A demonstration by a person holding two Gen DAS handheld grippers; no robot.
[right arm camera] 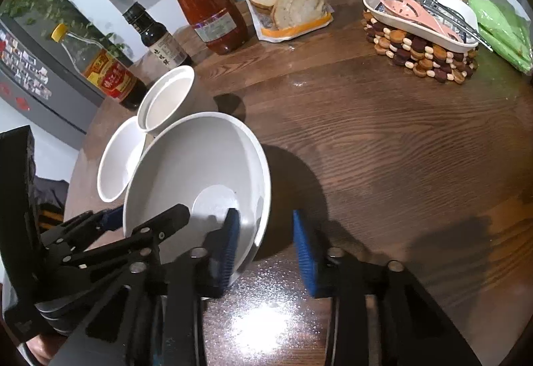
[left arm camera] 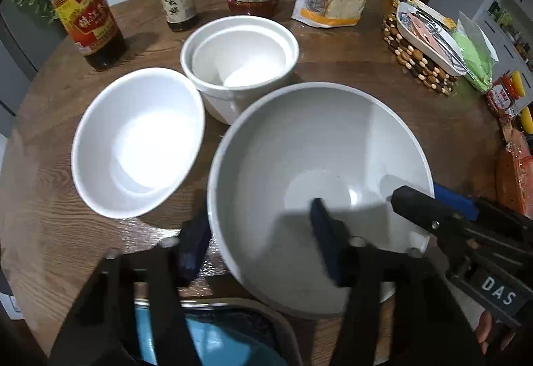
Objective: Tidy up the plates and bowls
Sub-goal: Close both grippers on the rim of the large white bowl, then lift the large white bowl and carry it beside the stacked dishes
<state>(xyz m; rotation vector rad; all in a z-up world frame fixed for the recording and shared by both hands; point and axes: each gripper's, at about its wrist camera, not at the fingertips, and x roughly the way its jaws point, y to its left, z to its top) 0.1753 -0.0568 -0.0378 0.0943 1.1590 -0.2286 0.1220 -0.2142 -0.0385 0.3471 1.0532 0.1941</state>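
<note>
Your left gripper and right gripper both stand open, each straddling the rim of the large bowl, near the smaller bowls.

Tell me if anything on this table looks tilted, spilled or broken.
Nothing is spilled or visibly broken. The large white ceramic bowl sits tilted, its rim straddled by both the left tongs and right tongs, both open. The smaller white bowl nested in a white cup looks slightly askew.
</note>
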